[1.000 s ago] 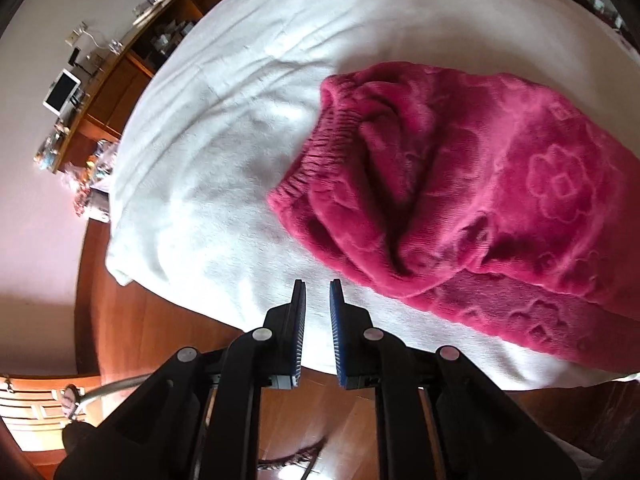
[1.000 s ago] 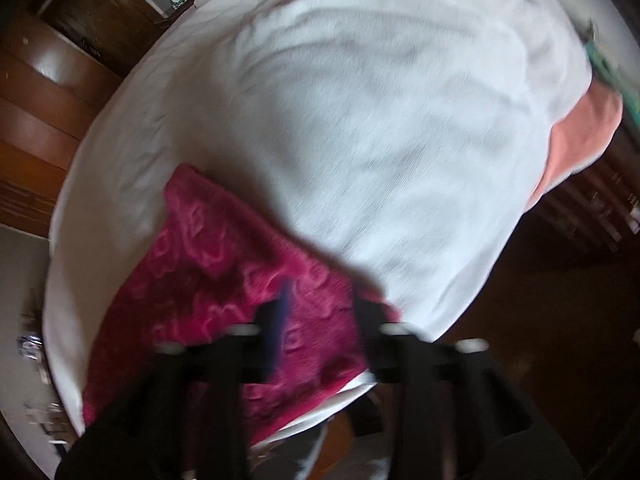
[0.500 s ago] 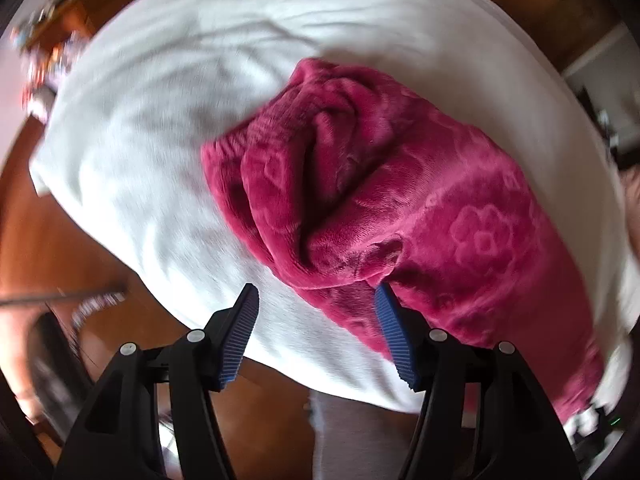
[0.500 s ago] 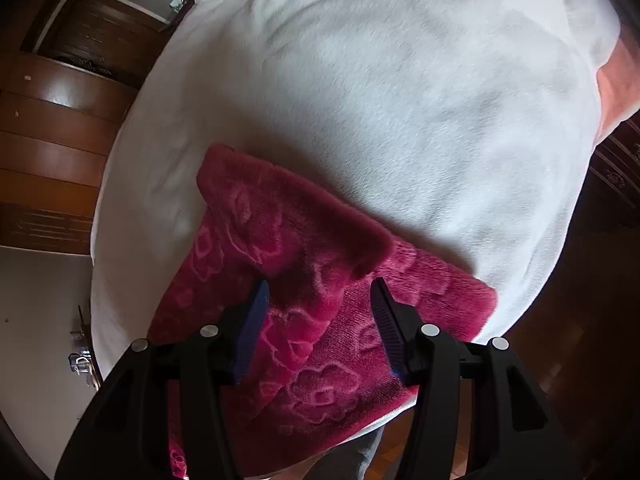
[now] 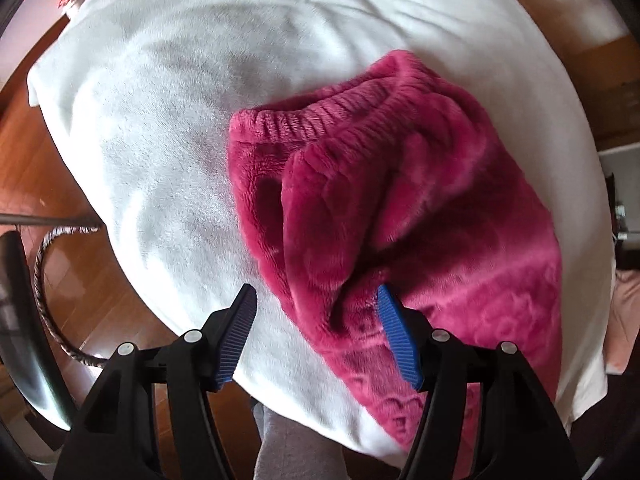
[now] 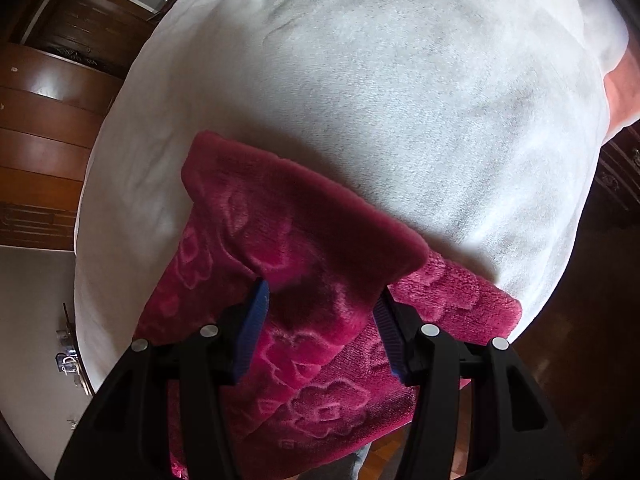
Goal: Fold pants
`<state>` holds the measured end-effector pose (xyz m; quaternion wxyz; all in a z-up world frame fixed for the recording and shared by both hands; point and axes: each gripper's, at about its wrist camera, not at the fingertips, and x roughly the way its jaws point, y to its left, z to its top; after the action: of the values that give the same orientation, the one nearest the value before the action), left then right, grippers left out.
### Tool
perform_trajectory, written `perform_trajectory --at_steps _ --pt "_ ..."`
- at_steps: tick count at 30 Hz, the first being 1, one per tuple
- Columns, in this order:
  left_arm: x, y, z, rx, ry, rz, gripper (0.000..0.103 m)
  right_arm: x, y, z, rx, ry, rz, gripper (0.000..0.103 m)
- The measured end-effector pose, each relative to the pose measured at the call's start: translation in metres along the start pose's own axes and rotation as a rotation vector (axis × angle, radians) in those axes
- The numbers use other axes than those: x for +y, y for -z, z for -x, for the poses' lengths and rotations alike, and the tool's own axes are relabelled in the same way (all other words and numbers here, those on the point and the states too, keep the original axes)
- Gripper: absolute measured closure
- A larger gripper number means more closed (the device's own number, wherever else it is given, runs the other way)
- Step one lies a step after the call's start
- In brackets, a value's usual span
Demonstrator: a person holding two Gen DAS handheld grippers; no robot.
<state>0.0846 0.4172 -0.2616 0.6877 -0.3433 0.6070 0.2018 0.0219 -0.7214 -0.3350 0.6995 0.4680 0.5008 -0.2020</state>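
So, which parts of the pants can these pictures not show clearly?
- Left wrist view: the pants run behind the left gripper, whose right finger hides that part.
- Right wrist view: the pants' near end is covered by the right gripper; the waistband is out of view.
- Layers underneath: hidden by the top fold.

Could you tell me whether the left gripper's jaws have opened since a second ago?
Yes. The left gripper was nearly shut over the blanket's edge; its jaws now stand wide apart at the pants.
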Motion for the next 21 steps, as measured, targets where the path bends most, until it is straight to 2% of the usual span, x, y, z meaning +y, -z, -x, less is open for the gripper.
perform_trajectory --at_steps 1,3,4,10,12,14,17,21 --pt "-0.001 -0.002 -0.003 0.007 0.004 0.006 0.044 0.001 -0.001 0.000 0.000 0.003 0.000 0.049" --pt "-0.004 -0.005 -0.007 0.023 0.021 0.006 0.060 0.004 -0.003 0.001 -0.002 0.008 0.002 0.049" --pt "-0.007 -0.007 -0.008 0.029 0.022 0.002 0.064 0.005 -0.004 0.000 -0.004 0.010 0.003 0.049" --pt "-0.027 -0.021 -0.006 0.027 -0.020 -0.012 0.093 0.010 -0.006 -0.005 -0.007 0.020 -0.007 0.051" --pt "-0.033 -0.026 0.001 0.009 -0.026 -0.018 0.095 0.010 -0.007 -0.008 0.000 0.016 -0.014 0.065" --pt "-0.038 -0.031 0.007 -0.003 -0.034 -0.022 0.096 0.011 -0.006 -0.007 0.003 0.018 -0.008 0.086" --pt "-0.046 -0.044 0.019 -0.030 -0.050 -0.013 0.097 0.021 -0.007 0.006 -0.015 0.035 0.046 0.094" --pt "-0.040 -0.062 0.039 -0.068 -0.050 -0.006 0.097 0.034 -0.009 0.037 -0.062 0.015 0.102 0.096"
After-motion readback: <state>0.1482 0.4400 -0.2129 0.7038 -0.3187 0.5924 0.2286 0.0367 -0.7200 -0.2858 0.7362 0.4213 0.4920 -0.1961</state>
